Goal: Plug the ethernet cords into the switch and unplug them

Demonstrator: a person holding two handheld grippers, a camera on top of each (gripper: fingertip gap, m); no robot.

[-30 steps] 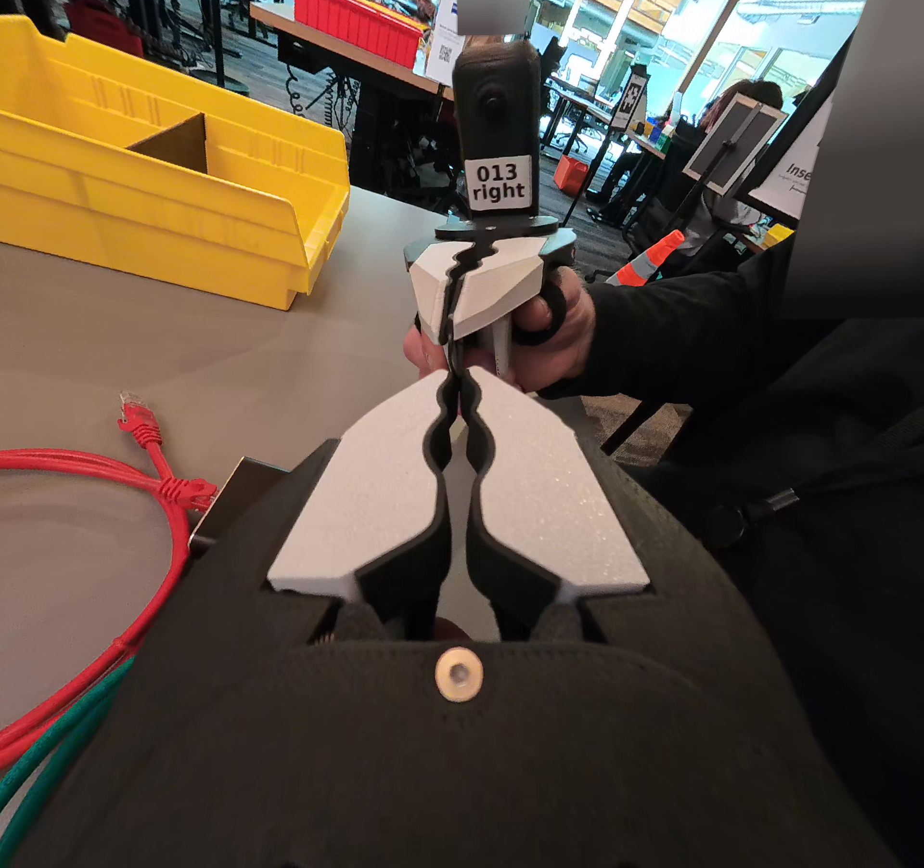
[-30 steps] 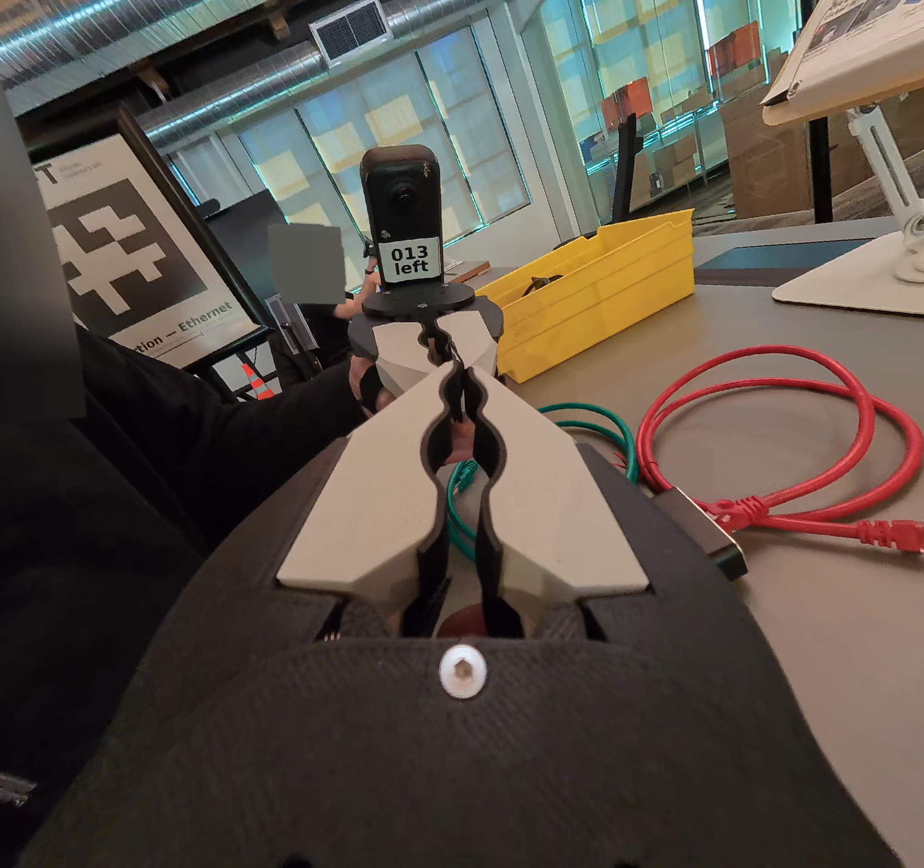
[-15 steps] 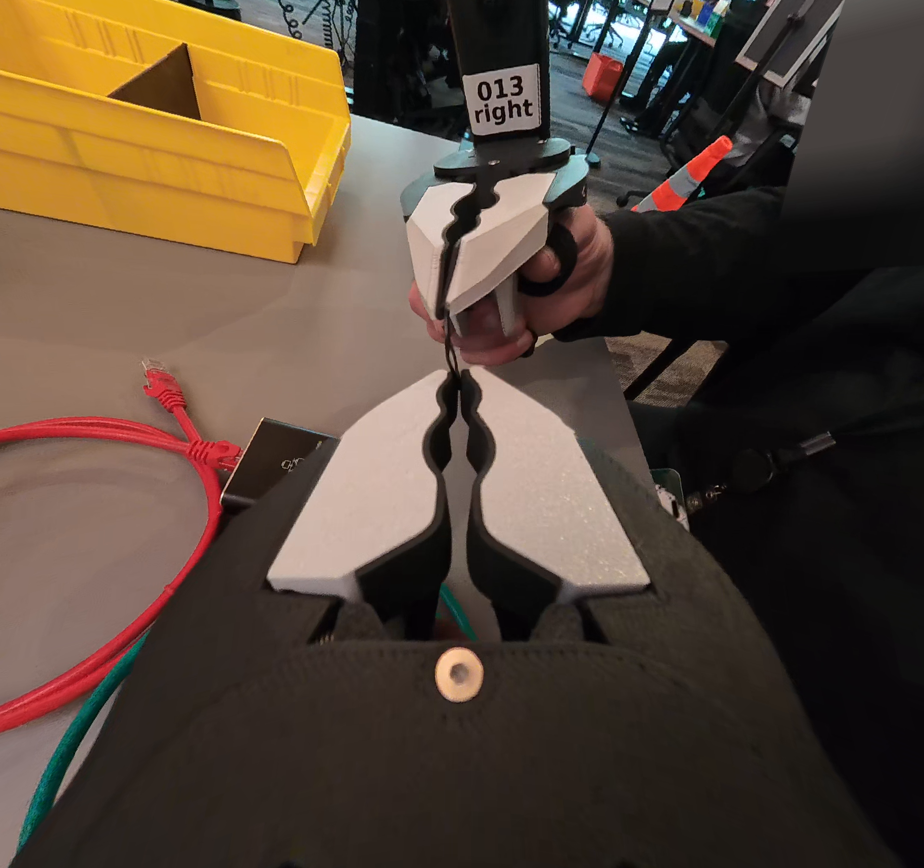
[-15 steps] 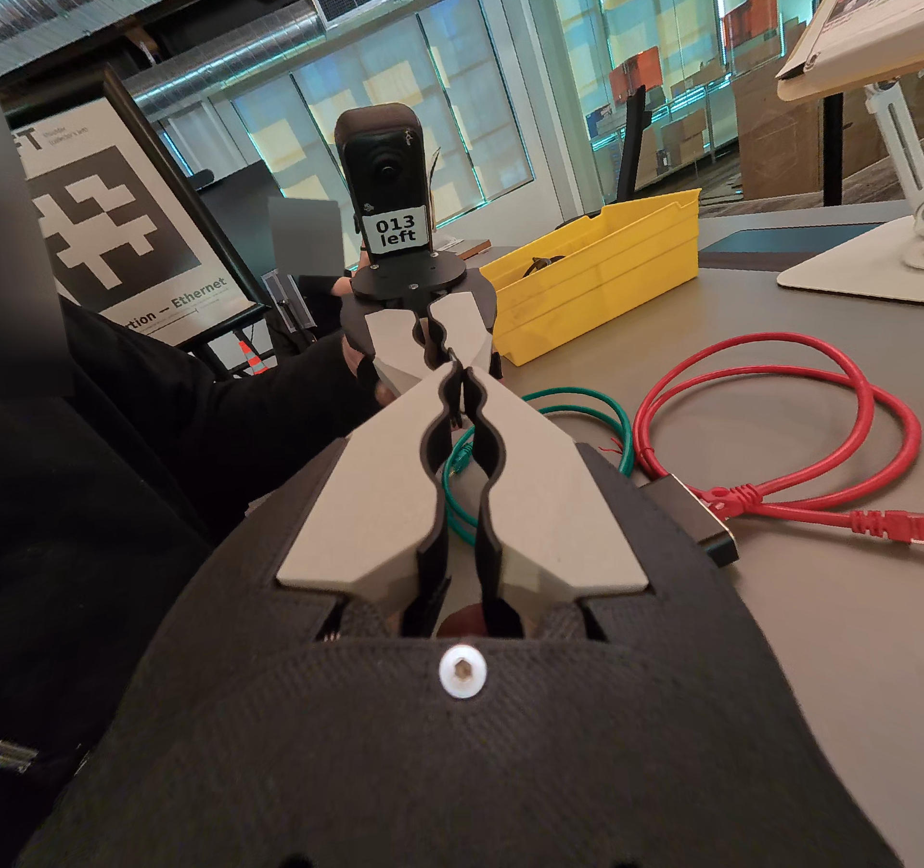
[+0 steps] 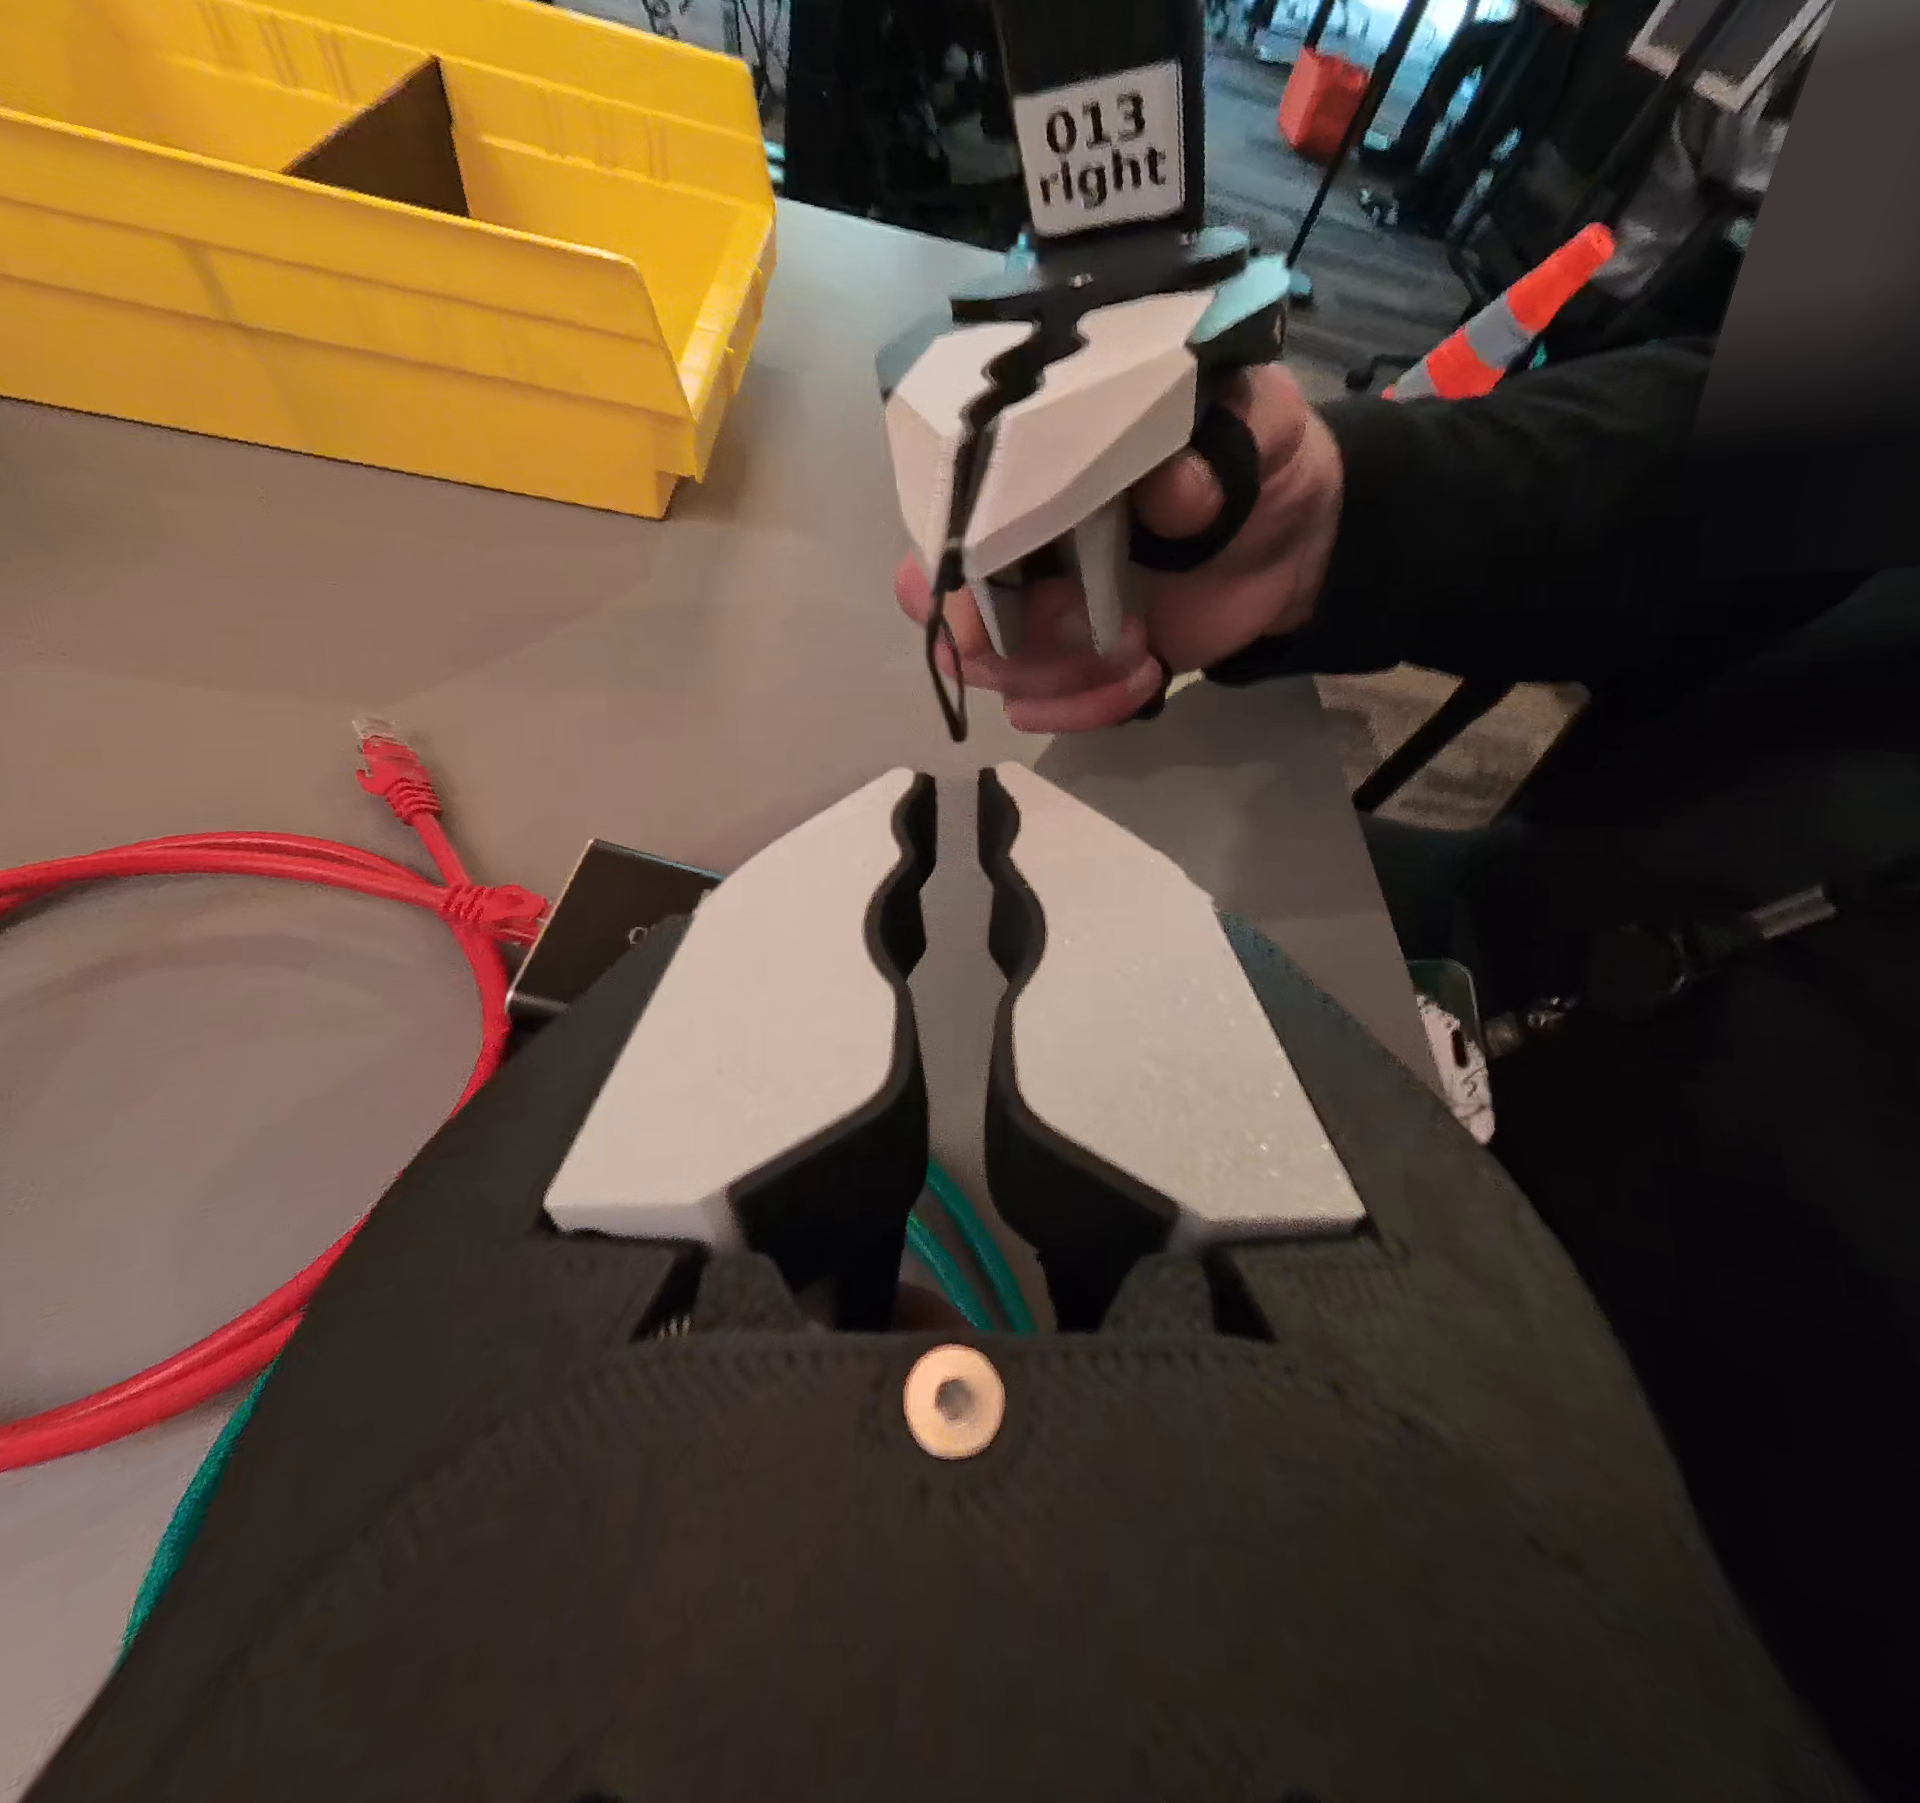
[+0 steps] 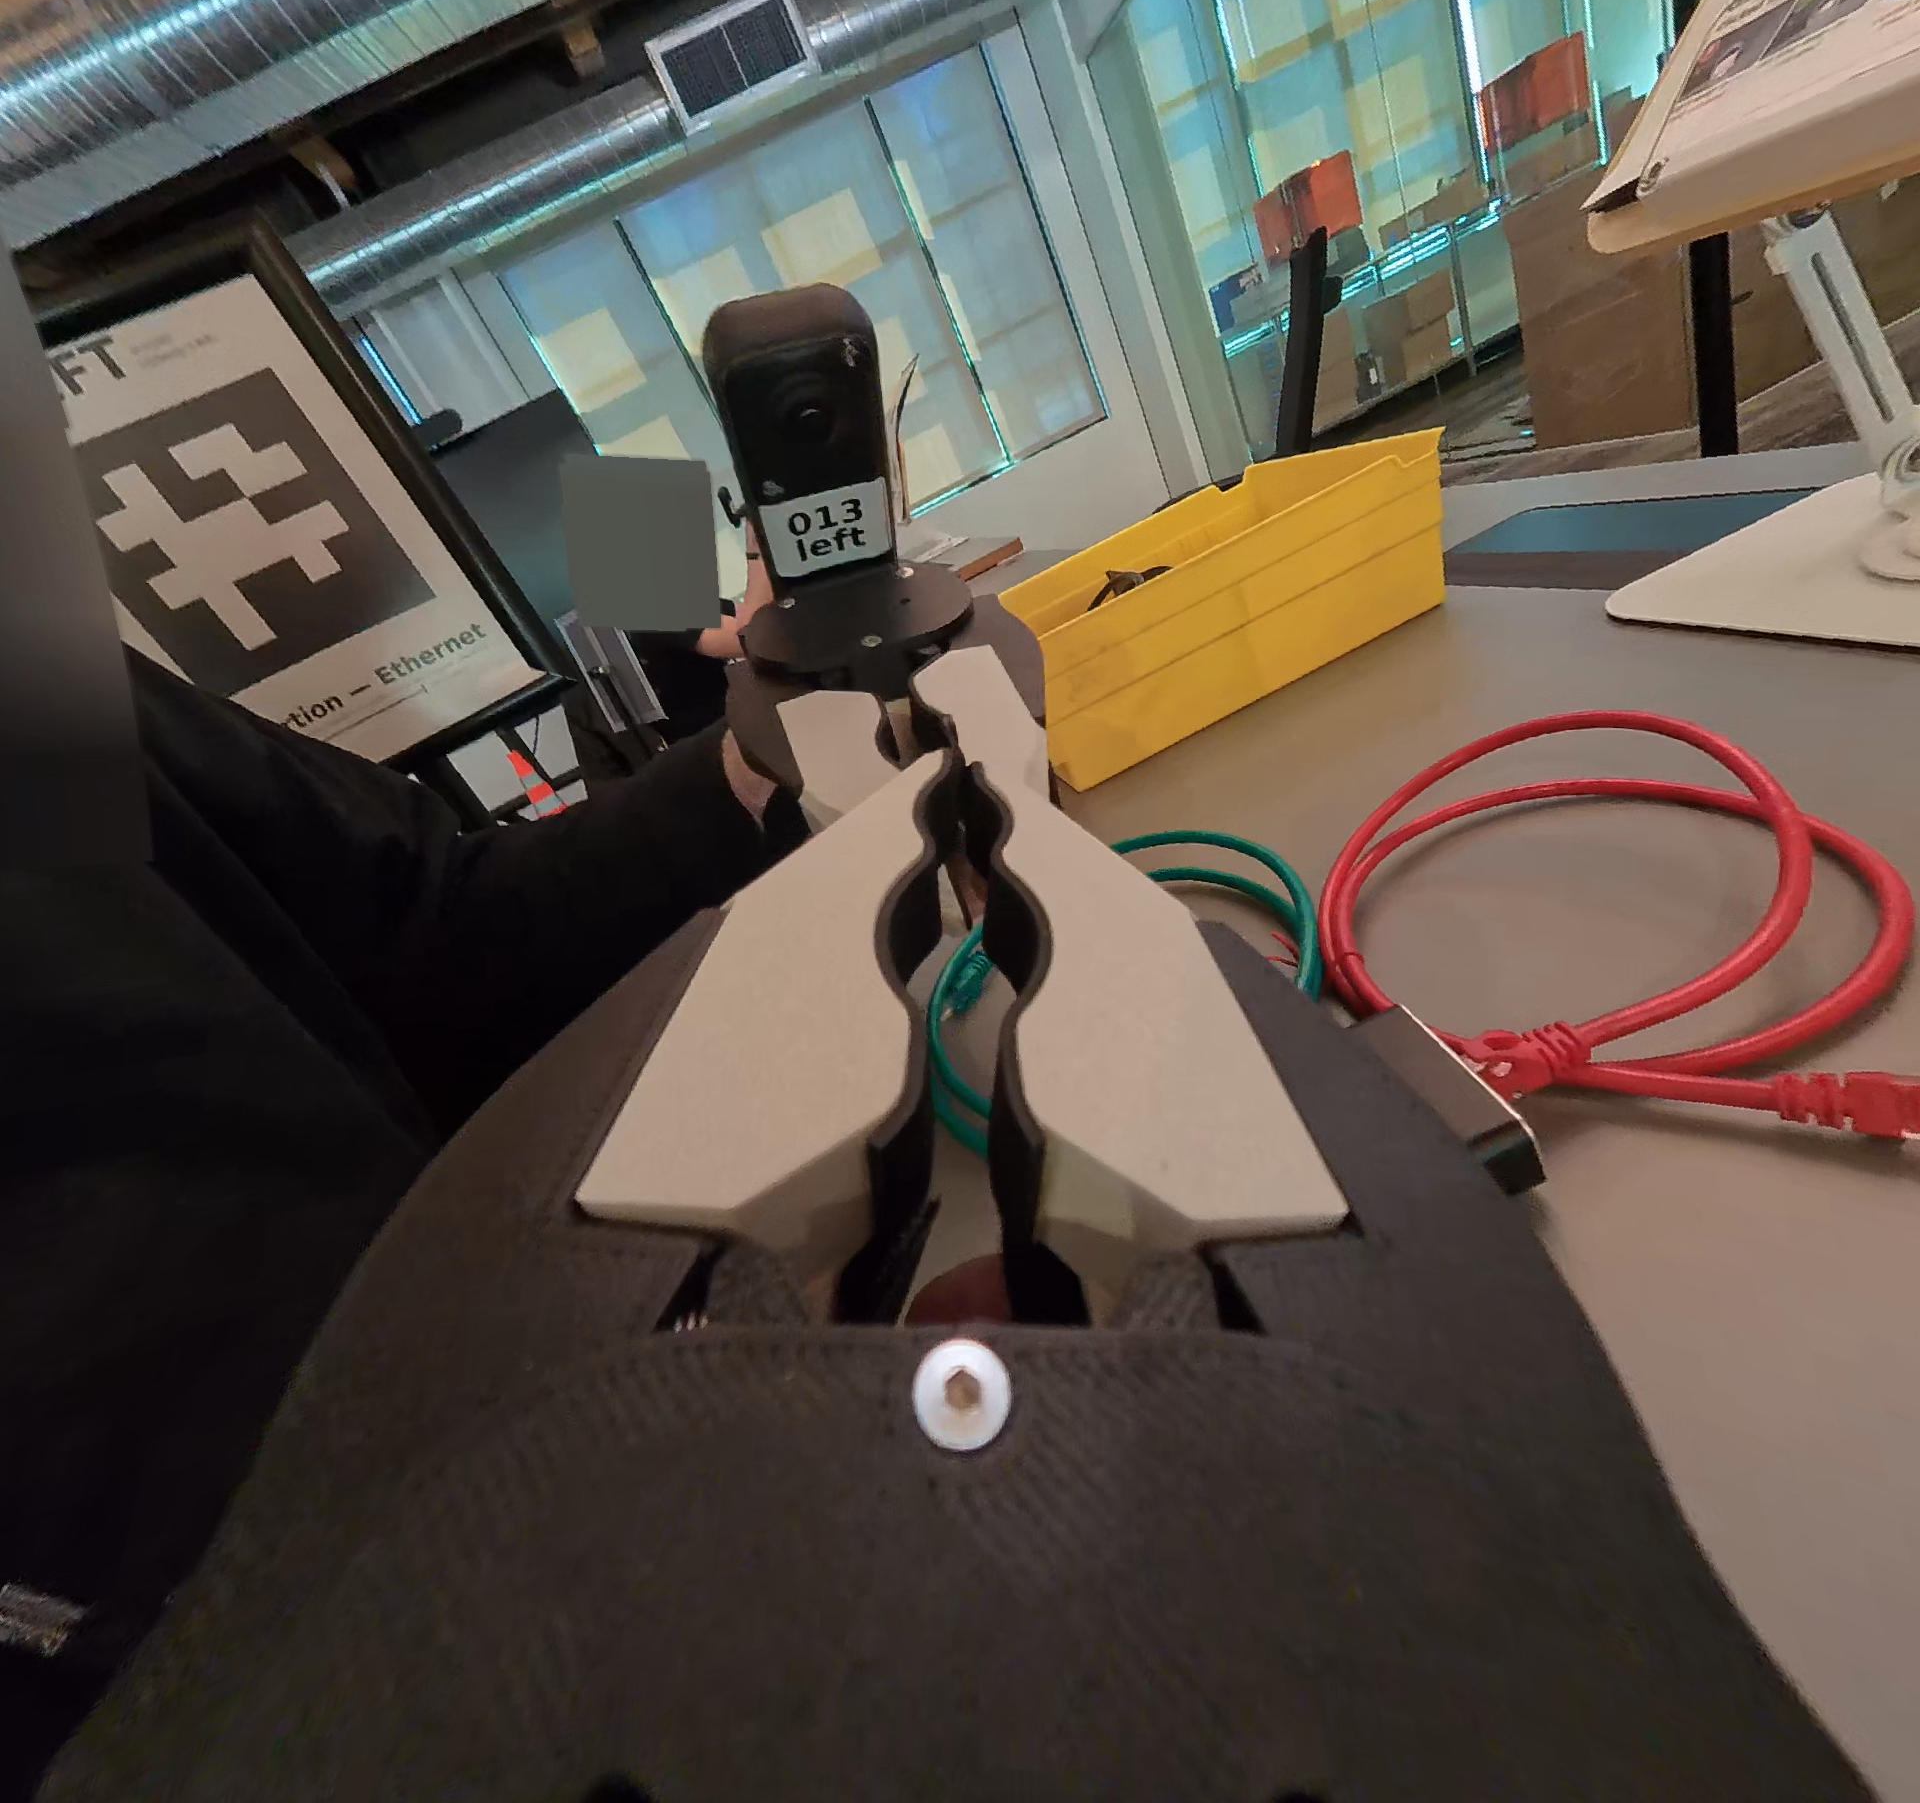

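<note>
A small dark switch [image 5: 597, 922] lies on the grey table, mostly hidden behind my left gripper; it also shows in the right wrist view [image 6: 1455, 1099]. A red ethernet cord [image 5: 239, 860] is coiled beside it, with one plug [image 5: 488, 906] at the switch and the other plug [image 5: 390, 771] lying free. A green cord [image 6: 966, 984] lies loose under the grippers. My left gripper [image 5: 956, 785] is slightly open and empty. My right gripper [image 6: 958, 777] is shut and empty. The two hover above the table, tips facing each other.
A yellow bin [image 5: 416, 319] stands on the table behind the cords, also visible in the right wrist view [image 6: 1247, 631]. A white stand base [image 6: 1787, 590] sits at the far right. The table edge [image 5: 1340, 818] runs close by the person's sleeve. My left and right fingertips are right by each other. My left tips are roughly 12 cm from the small dark switch [image 5: 597, 922]. Both grippers' tips are roughly 15 cm from the plug [image 5: 488, 906]. Look for it in the right wrist view [image 6: 1522, 1054] too.
Both grippers have tilted down toward the table. My left gripper's fingertips have parted a little. The right gripper stays shut. The cords and the switch have not moved.
</note>
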